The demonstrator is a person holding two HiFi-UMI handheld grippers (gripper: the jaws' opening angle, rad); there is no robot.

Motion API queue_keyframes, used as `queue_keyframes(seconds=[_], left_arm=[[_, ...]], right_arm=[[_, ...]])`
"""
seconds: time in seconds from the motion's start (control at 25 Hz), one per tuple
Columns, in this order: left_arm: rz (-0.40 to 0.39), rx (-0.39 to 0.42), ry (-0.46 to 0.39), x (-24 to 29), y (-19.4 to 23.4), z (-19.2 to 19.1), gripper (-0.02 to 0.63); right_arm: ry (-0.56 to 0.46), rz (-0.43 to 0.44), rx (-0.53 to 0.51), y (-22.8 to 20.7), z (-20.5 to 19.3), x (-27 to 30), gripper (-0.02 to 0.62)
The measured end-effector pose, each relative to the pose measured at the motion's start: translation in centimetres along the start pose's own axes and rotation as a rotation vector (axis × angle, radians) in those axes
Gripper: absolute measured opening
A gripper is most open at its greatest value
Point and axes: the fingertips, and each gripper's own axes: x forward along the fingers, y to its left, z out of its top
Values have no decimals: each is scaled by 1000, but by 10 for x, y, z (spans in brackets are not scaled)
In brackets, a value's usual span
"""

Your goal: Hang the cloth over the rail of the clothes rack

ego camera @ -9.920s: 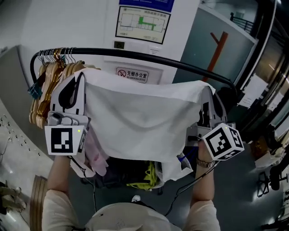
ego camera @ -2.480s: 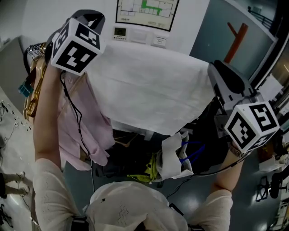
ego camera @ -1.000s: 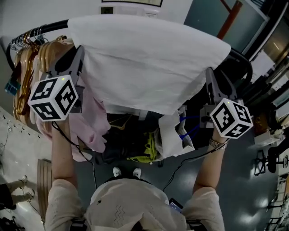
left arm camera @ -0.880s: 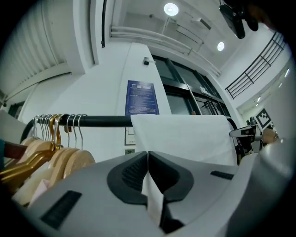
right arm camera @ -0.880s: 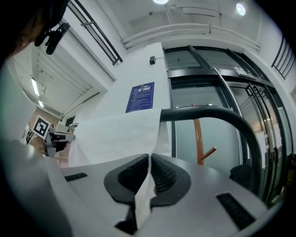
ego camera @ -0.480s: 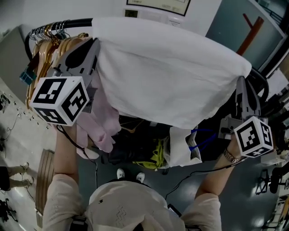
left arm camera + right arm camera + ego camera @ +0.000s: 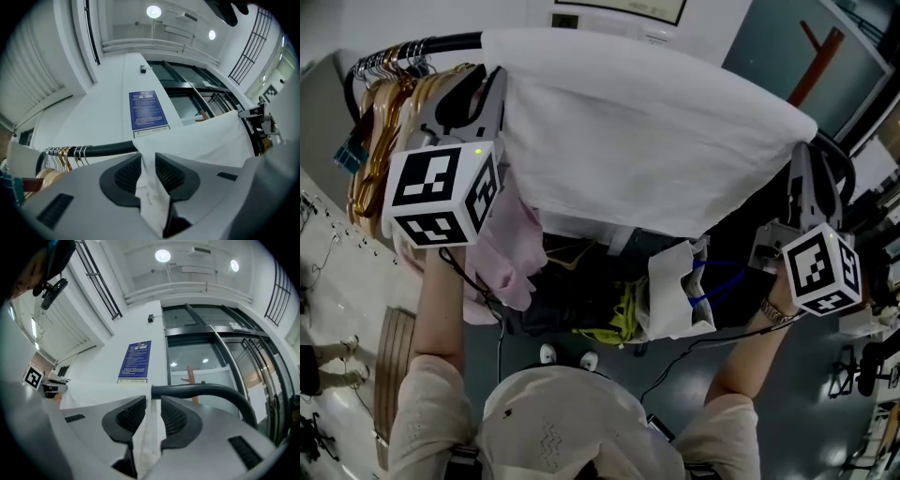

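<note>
A white cloth [image 7: 647, 141] lies draped over the black rail [image 7: 441, 44] of the clothes rack and hangs down its near side. My left gripper [image 7: 483, 89] is at the cloth's left end and my right gripper [image 7: 811, 173] at its right end. In the left gripper view the cloth's edge [image 7: 149, 187] runs loosely between the jaws of the left gripper [image 7: 147, 164], with the rail [image 7: 108, 149] just beyond. In the right gripper view a fold of cloth [image 7: 149, 437] lies between the jaws of the right gripper [image 7: 152, 411]. Both pairs of jaws have just been opening.
Wooden hangers [image 7: 380, 141] crowd the rail's left end. A pink garment [image 7: 511, 253] hangs below my left gripper. Under the cloth sit a white bag [image 7: 680, 291] and a dark heap with a yellow-green piece [image 7: 623, 314]. A blue notice [image 7: 147, 108] hangs on the wall behind.
Both grippers have risen a little at the cloth's ends, and the left one's marker cube has rolled. The cloth stays draped over the rail.
</note>
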Motion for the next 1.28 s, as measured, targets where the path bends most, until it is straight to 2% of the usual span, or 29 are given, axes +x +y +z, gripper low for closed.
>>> queue_keyframes(seconds=[0.04,0.12,0.28,0.36,0.44,0.48,0.56,0.64,0.72,0.8,0.88,1.08,1.16,1.28], left_arm=[[25,9,-11,-2,2,1,101],[75,30,-36,-9,7,3,137],[121,35,-102,-25,10,6,140],[109,17,-124,-32,5,1,138],[79,40,-87,-39,-5,-13,135],[71,57,-66,-44,-10,-22,124],[62,67,-44,-60,-20,-41,41],[26,31,-5,-74,-32,-65,25],[-21,-44,28,-87,-43,-90,18],[-57,-106,25,-98,-52,-113,14],[-90,-139,29,-111,-61,-137,12],[-236,-237,100,-141,-101,-194,12],[-275,-279,137,-150,-121,-213,12],[-322,-337,156,-161,-144,-233,14]], right_arm=[[-10,-12,-12,-2,1,-2,95],[-17,-27,-34,-6,0,-7,101],[-56,-41,-21,-10,-9,-24,101],[-80,-61,-13,-10,-18,-32,100],[-84,-65,-26,-6,-34,-37,97],[-78,-66,-41,-3,-44,-41,74],[-62,-70,-62,3,-67,-49,28],[-55,-44,-55,12,-92,-60,18],[-37,-7,-69,25,-121,-72,18],[-4,4,-123,38,-154,-86,18],[48,23,-130,51,-184,-104,18],[164,197,114,103,-242,-127,18],[225,265,146,122,-261,-129,20],[293,299,160,139,-284,-133,19]])
